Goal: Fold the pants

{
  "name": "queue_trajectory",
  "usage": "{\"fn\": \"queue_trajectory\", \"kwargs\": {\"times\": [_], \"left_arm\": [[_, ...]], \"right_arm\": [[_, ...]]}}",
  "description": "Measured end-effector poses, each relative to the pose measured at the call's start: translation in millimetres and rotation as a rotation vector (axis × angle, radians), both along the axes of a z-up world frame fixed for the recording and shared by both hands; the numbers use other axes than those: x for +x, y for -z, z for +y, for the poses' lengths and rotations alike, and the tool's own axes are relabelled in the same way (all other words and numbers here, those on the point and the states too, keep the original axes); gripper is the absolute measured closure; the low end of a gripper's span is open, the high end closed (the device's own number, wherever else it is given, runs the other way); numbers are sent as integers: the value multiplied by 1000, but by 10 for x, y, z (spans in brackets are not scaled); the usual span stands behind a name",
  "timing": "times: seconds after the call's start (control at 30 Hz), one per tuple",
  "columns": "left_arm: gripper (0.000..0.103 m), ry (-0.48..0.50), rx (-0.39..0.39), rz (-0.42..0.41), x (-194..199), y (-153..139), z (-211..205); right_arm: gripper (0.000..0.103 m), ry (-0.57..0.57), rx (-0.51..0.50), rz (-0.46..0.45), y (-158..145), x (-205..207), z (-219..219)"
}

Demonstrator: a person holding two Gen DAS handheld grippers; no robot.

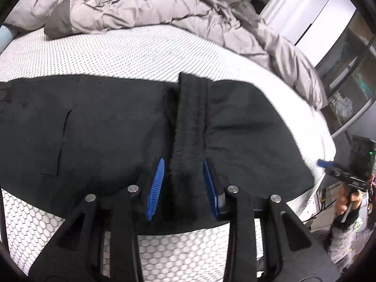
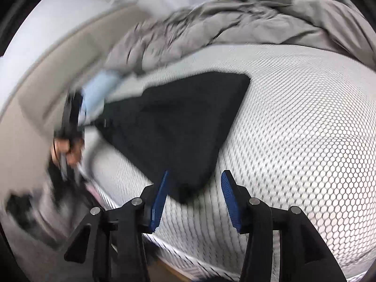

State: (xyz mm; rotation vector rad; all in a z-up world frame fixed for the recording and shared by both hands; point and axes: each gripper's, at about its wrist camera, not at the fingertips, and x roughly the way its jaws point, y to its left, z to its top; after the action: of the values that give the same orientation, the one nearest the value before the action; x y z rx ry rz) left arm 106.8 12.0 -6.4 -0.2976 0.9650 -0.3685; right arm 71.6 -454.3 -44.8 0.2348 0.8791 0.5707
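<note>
Black pants (image 1: 105,127) lie spread across a white mesh-patterned mattress (image 1: 131,54). A thick folded band of the pants (image 1: 190,122) runs toward me and passes between the blue pads of my left gripper (image 1: 183,188), which is shut on it. In the right wrist view the pants (image 2: 178,122) form a dark triangle whose left tip is drawn toward the blurred left gripper (image 2: 70,115). Their near corner (image 2: 188,192) lies between the blue pads of my right gripper (image 2: 195,195), which stands open with neither pad pressing. The right gripper (image 1: 325,163) also shows off the bed's right edge, held by a hand (image 1: 345,202).
A rumpled grey duvet (image 1: 145,7) is heaped along the back of the bed. A light blue pillow (image 2: 98,91) lies at the mattress's far-left corner. Shelves behind glass (image 1: 347,70) stand to the right. The mattress edge (image 1: 188,242) is just below the left gripper.
</note>
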Motion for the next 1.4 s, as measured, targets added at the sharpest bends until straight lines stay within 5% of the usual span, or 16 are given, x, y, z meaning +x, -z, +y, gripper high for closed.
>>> {"fn": "queue_trajectory", "kwargs": {"times": [0.1, 0.17, 0.23, 0.33, 0.47, 0.6, 0.67, 0.73, 0.9, 1.0, 1.1, 1.27, 1.4], "left_arm": [[73, 51, 12, -4, 9, -47, -203], [73, 76, 31, -4, 11, -49, -320], [73, 90, 54, 0, 6, -38, -405], [73, 101, 61, 1, -29, -25, -442], [71, 90, 63, -6, -16, -37, -499], [70, 117, 65, -39, -58, -92, -598], [56, 149, 76, -67, -112, -158, -761], [39, 193, 83, -103, -176, -222, -1032], [30, 391, 118, -206, -360, -255, -2094], [26, 517, 208, -223, -483, -115, -2546], [20, 509, 285, -157, -436, 139, -2680], [14, 537, 271, -163, -462, 250, -2663], [12, 540, 282, -168, -473, 294, -2628]], "right_arm": [[58, -8, 3, 77, 185, 213, 145], [84, -26, -113, 98, 329, 271, 334], [95, -60, -174, 59, 329, 208, 466], [97, -138, -180, -3, 180, 15, 532], [91, -142, -438, 66, 529, 42, 645], [78, -119, -286, 46, 285, 59, 439], [52, -67, -200, -13, 100, 63, 304], [51, -32, -138, -13, 52, 130, 247], [51, 19, -120, 88, 241, 488, 403], [51, 5, -73, 117, 329, 591, 342], [51, 0, -35, 146, 425, 644, 313], [51, 9, -19, 128, 556, 878, 511], [65, 68, 32, 166, 613, 1225, 450]]}}
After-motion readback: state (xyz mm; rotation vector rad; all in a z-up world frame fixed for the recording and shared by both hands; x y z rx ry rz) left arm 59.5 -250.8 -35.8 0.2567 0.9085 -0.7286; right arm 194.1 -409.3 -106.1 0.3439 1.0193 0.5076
